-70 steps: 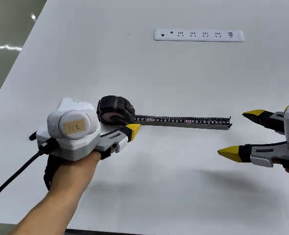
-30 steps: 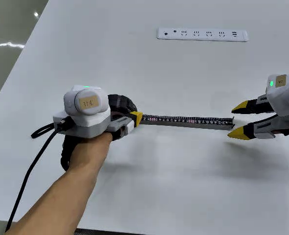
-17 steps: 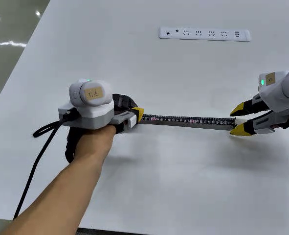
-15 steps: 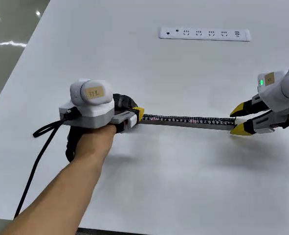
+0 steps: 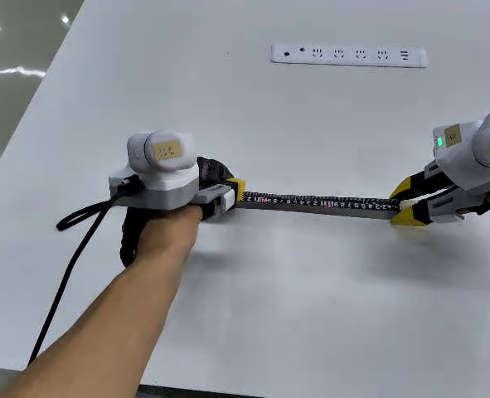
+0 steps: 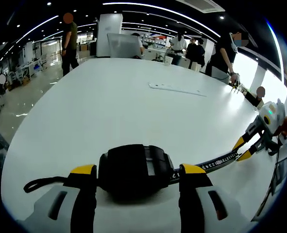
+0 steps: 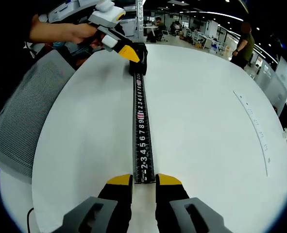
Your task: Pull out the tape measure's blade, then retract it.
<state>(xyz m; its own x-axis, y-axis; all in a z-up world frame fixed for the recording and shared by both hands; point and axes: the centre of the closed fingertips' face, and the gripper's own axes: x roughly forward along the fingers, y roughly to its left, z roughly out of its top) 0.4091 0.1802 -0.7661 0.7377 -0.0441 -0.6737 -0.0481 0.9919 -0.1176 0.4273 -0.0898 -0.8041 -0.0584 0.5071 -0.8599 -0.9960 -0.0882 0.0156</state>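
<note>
Your left forearm reaches in from the lower left of the head view, and your left hand (image 5: 166, 236) is wrapped round the grip, low over the desk (image 5: 269, 315), with a black cable (image 5: 70, 249) trailing back from it. The left claw (image 6: 139, 170) points to your right and is pressed against both sides of the black tape measure case (image 6: 136, 167), one yellow tip on each flank; the case sits on the desk between those jaws. The right claw (image 5: 407, 203) comes in from the right edge of the head view, level with the left one and pointing back toward it. The blade (image 5: 319, 204) is drawn out of the case and lies flat on the desk, numbers up, its long axis running straight from one claw to the other. In the right gripper view the blade's free end sits just inside the gap between the right claw's two yellow tips, which are drawn in close to its two edges; you cannot tell from the pictures whether they actually bite on it. A white power strip (image 5: 348, 55) lies well apart at the far side of the desk.
</note>
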